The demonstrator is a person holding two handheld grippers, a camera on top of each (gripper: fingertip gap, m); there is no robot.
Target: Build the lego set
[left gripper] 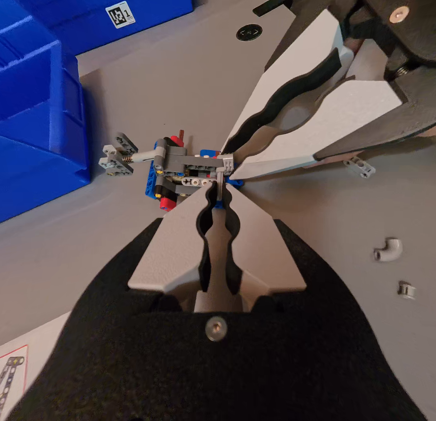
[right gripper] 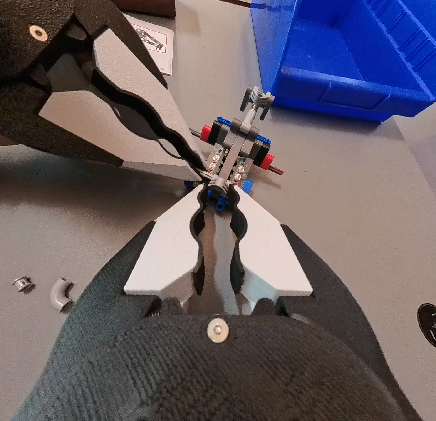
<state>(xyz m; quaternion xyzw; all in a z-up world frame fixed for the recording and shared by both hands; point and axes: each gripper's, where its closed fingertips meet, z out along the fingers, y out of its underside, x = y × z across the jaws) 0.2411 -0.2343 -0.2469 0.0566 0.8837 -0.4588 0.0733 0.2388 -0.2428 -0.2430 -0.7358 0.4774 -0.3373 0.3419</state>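
Observation:
A small brick model (left gripper: 174,164) of grey, blue, black and red parts, with a spring-loaded rod at its far end, lies on the grey table (left gripper: 165,91). It also shows in the right wrist view (right gripper: 238,145). My left gripper (left gripper: 219,189) is shut on a thin grey strip that sticks out of the model's near end. In the right wrist view the left gripper (right gripper: 201,172) comes in from the upper left. My right gripper (right gripper: 217,190) is shut on the ribbed grey connector (right gripper: 218,184) at the same end. In the left wrist view the right gripper (left gripper: 230,167) reaches in from the upper right.
Blue bins (left gripper: 35,102) (right gripper: 354,55) stand just beyond the model. One bin (left gripper: 70,20) bears a square tag. A grey elbow piece (left gripper: 388,249) (right gripper: 61,294), a small grey bush (left gripper: 405,290) (right gripper: 22,283) and a light grey beam (left gripper: 359,166) lie loose. An instruction sheet (right gripper: 158,43) lies nearby. Both grippers' tips are close together, under 4 cm apart. The grey elbow piece (right gripper: 61,294) is about equally far from each gripper, around 12 cm. The left camera catches it too, in the left wrist view (left gripper: 388,247).

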